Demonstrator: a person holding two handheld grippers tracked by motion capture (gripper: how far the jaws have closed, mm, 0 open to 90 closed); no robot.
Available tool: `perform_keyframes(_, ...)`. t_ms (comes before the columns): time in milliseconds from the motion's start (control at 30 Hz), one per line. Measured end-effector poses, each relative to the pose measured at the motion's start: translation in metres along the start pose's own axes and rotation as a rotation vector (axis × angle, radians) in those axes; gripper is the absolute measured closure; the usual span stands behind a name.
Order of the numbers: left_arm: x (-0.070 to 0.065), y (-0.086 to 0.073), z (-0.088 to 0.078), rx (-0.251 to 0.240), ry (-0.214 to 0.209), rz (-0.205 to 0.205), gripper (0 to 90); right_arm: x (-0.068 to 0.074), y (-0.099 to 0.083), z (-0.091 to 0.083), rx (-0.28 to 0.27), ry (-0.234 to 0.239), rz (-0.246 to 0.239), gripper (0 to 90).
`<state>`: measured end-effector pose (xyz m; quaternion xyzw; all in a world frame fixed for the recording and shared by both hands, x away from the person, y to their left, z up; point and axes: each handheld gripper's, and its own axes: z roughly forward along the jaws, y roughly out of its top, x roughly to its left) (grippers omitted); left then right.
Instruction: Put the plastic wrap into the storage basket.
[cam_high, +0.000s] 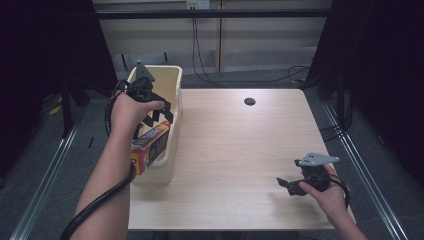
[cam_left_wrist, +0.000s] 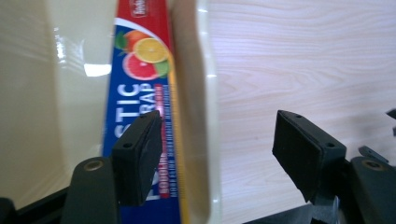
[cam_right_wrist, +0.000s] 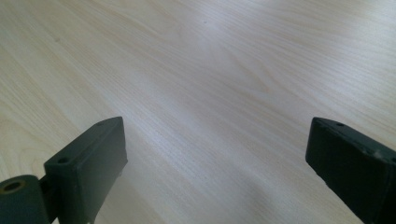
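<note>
A long blue and red plastic wrap box (cam_high: 150, 145) with citrus fruit printed on it lies in a cream bin (cam_high: 172, 80) at the table's left edge, its near end sticking up above the rim. My left gripper (cam_high: 160, 117) hovers over the bin, open. In the left gripper view the jaws (cam_left_wrist: 217, 135) stand apart above the box (cam_left_wrist: 140, 84) and the bin's right wall (cam_left_wrist: 194, 93), touching neither. My right gripper (cam_high: 284, 184) rests low over the table's front right, open. Its jaws (cam_right_wrist: 217, 144) are wide apart over bare wood with nothing between them.
The light wooden table (cam_high: 240, 150) has a small dark round hole (cam_high: 249, 101) near its far edge. Metal rails (cam_high: 367, 180) run along the floor on both sides. Cables (cam_high: 290, 75) lie on the floor behind the table.
</note>
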<state>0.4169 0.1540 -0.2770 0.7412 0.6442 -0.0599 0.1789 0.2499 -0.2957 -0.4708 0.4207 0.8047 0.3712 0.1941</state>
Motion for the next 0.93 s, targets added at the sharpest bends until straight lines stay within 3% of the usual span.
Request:
perform_keyframes(300,-0.022,-0.003,0.006,0.001,-0.051,0.069,31.3,0.0,0.0,0.0,-0.001,0.002,-0.002,5.1)
perform_keyframes(633,-0.041,-0.007,0.01,-0.003,-0.076,0.139,29.5,0.001,0.001,0.0,-0.003,0.004,-0.01,5.1)
perform_keyframes(933,-0.055,-0.008,0.013,-0.016,-0.104,0.173,24.5,0.001,0.001,-0.001,-0.004,0.006,-0.006,5.1)
